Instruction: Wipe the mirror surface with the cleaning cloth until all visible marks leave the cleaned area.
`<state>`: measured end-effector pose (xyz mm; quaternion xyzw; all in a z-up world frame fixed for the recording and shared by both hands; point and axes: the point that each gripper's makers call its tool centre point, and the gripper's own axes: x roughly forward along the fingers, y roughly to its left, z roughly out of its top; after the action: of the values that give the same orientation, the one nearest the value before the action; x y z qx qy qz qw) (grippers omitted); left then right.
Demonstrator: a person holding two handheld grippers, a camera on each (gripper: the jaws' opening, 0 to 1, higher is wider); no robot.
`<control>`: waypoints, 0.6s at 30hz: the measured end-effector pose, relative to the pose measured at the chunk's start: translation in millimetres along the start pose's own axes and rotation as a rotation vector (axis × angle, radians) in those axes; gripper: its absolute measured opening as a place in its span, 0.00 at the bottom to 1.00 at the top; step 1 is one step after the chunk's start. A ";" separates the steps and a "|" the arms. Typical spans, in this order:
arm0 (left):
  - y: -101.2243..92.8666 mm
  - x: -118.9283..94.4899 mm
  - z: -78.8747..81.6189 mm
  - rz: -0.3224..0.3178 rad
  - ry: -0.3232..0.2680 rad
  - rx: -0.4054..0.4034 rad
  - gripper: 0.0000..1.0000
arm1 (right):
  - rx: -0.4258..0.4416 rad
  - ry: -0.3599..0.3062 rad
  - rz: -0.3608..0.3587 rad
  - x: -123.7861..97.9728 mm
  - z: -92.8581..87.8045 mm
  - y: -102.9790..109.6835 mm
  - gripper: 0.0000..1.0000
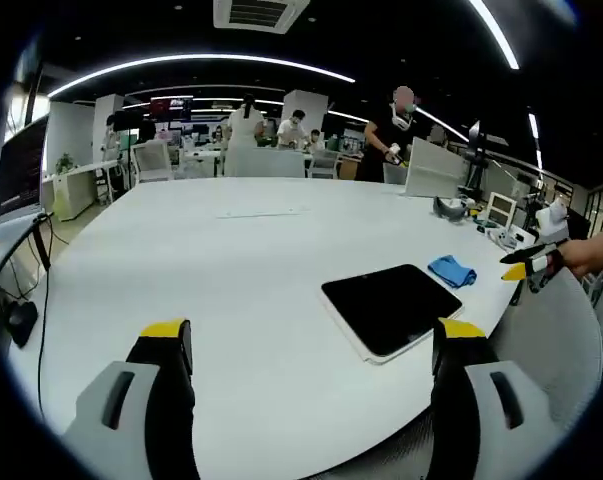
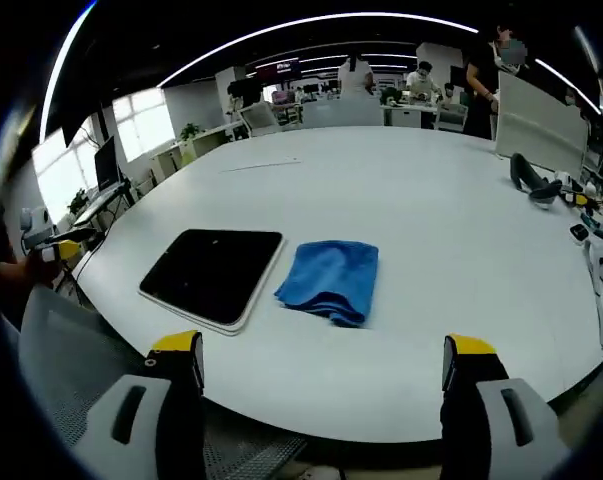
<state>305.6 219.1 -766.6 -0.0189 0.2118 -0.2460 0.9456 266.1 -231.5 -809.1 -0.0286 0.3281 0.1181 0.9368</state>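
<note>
A dark square mirror [image 1: 392, 306] with a white frame lies flat on the white table [image 1: 231, 270]; in the right gripper view the mirror [image 2: 213, 273] is left of centre. A folded blue cloth [image 2: 330, 279] rests beside it, touching nothing else; in the left gripper view the cloth [image 1: 451, 270] is small, past the mirror's far corner. My left gripper [image 1: 311, 345] is open, well short of the mirror. My right gripper [image 2: 321, 360] is open too, just off the table's near edge in front of the cloth. The right gripper [image 1: 529, 266] enters the left gripper view from the right, held by a hand.
A grey mesh chair back [image 2: 71, 350] stands near the table edge. Small devices and a black stand [image 2: 533, 182] crowd the table's right end, with a white panel [image 1: 436, 170] behind. People stand at desks [image 1: 271, 150] in the background. Cables hang at left [image 1: 26, 300].
</note>
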 end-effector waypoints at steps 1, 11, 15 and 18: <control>3.1 2.4 -1.0 -0.006 0.001 -0.004 0.99 | -0.002 0.001 -0.001 3.9 -0.6 -1.3 0.98; 8.8 15.5 7.2 -0.007 -0.009 -0.027 0.99 | 0.080 0.008 0.009 13.0 6.9 10.6 0.97; -3.5 17.6 14.8 -0.050 -0.029 0.018 0.99 | 0.057 0.018 -0.013 16.2 10.6 5.4 0.98; -2.1 18.5 11.2 -0.051 -0.017 -0.016 0.99 | 0.042 0.052 0.003 19.2 5.5 4.9 0.98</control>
<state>323.8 207.7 -763.3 -0.0340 0.2050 -0.2682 0.9407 282.8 -222.1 -816.6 -0.0112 0.3551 0.1119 0.9280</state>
